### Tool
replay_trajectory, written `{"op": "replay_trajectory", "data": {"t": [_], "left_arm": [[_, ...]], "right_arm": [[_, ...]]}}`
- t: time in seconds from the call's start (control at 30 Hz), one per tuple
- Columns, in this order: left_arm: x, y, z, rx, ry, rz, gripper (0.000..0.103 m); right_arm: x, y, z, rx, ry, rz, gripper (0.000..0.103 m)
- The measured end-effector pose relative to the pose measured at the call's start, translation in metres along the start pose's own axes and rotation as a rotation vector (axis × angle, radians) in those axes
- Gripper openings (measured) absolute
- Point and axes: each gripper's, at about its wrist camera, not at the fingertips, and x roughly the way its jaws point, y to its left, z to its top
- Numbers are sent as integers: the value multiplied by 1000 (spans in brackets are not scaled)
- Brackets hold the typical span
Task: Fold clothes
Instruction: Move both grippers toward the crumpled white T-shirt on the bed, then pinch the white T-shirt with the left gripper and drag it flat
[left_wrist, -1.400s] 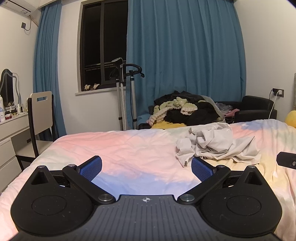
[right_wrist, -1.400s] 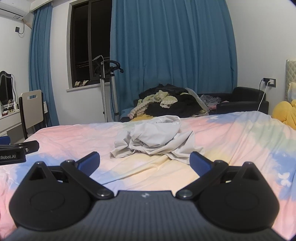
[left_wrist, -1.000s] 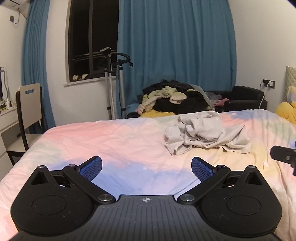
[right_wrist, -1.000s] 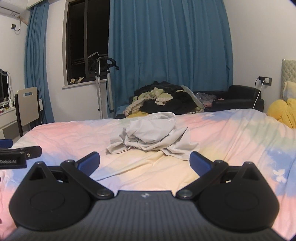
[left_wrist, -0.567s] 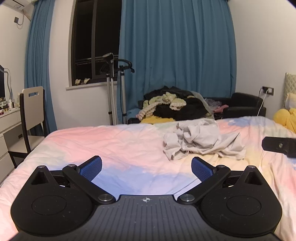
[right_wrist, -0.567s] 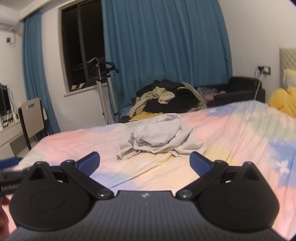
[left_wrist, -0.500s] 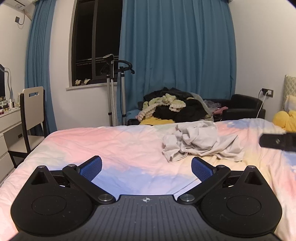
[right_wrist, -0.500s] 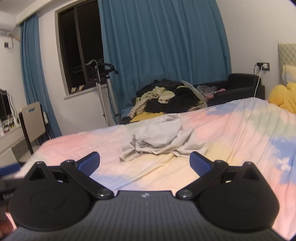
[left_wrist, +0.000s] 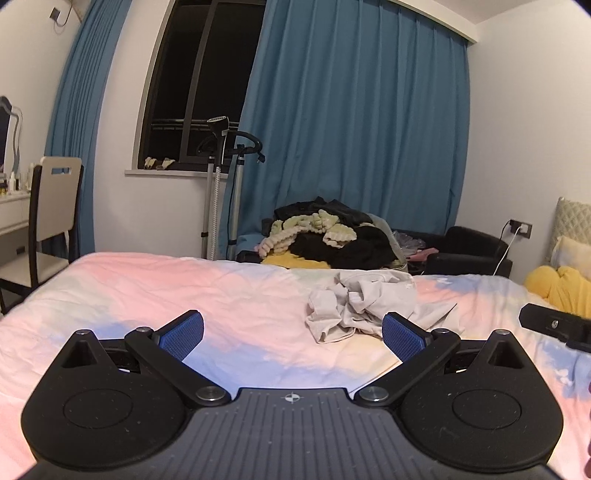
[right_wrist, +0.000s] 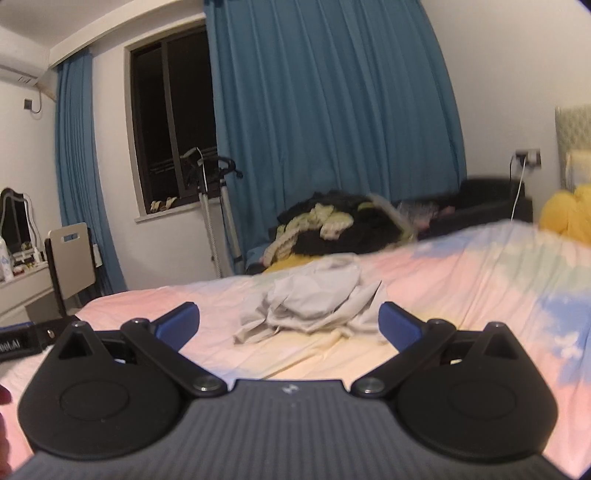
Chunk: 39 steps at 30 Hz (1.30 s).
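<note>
Bed (left_wrist: 155, 295), with pastel pink, blue and yellow cover: filled the lower half of both views and carried the garment.

Curtains (left_wrist: 354, 140), blue: hung across the far wall on either side of a dark window (left_wrist: 192, 110).

Pile of dark and pale-green clothes (left_wrist: 328, 236): heaped beyond the far edge of the bed, beside a black armchair (left_wrist: 469, 247).

Chair (left_wrist: 55, 206), pale back: stood at the far left by a white dresser.

Garment steamer stand (left_wrist: 218, 184): upright before the window.

Garment (left_wrist: 365, 306), light grey, crumpled: lay unfolded on the bed toward its far side, right of centre in the left wrist view and central in the right wrist view (right_wrist: 314, 299).

Left tool (left_wrist: 291, 330): fingers spread wide, released, holding nothing, hovering over the bed short of the garment.

Right tool (right_wrist: 288, 321): fingers likewise spread wide, released, empty, pointed at the garment and apart from it; view somewhat blurred.

Yellow plush item (left_wrist: 557, 288): at the far right of the bed.
</note>
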Motion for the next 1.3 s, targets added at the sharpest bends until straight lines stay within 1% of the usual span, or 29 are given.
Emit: {"op": "replay_trajectory", "data": {"t": [0.03, 0.17, 0.27, 0.37, 0.57, 0.67, 0.77, 0.9, 1.07, 1.13, 1.2, 1.3], "left_arm": [[2, 1, -1, -6, 8, 1, 103], [9, 5, -2, -36, 28, -7, 103], [16, 5, -2, -63, 55, -25, 103], [27, 3, -1, -61, 83, -21, 103], [50, -8, 11, -7, 98, -12, 103], [60, -17, 15, 41, 95, -18, 103], [76, -28, 12, 91, 109, -24, 103], [109, -39, 3, 130, 151, -36, 103], [162, -58, -19, 173, 214, -45, 103], [184, -63, -28, 183, 232, -50, 102], [206, -68, -36, 195, 242, -55, 101], [238, -76, -47, 250, 237, -36, 99]], "right_arm": [[0, 1, -2, -21, -17, 8, 103], [6, -2, -7, -44, -17, 63, 103], [12, -10, -7, -18, -9, 69, 103], [21, -12, -2, -4, -2, 72, 103], [46, -21, 25, 54, 38, 56, 103], [55, -24, 30, 22, 57, 38, 103], [59, -33, 27, 23, 73, 36, 103], [65, -49, 15, 68, 110, 19, 103], [72, -67, 12, 65, 135, -32, 103], [74, -76, 11, 83, 140, -45, 103], [76, -84, 8, 106, 142, -48, 103], [83, -95, 2, 141, 162, -40, 103]]}}
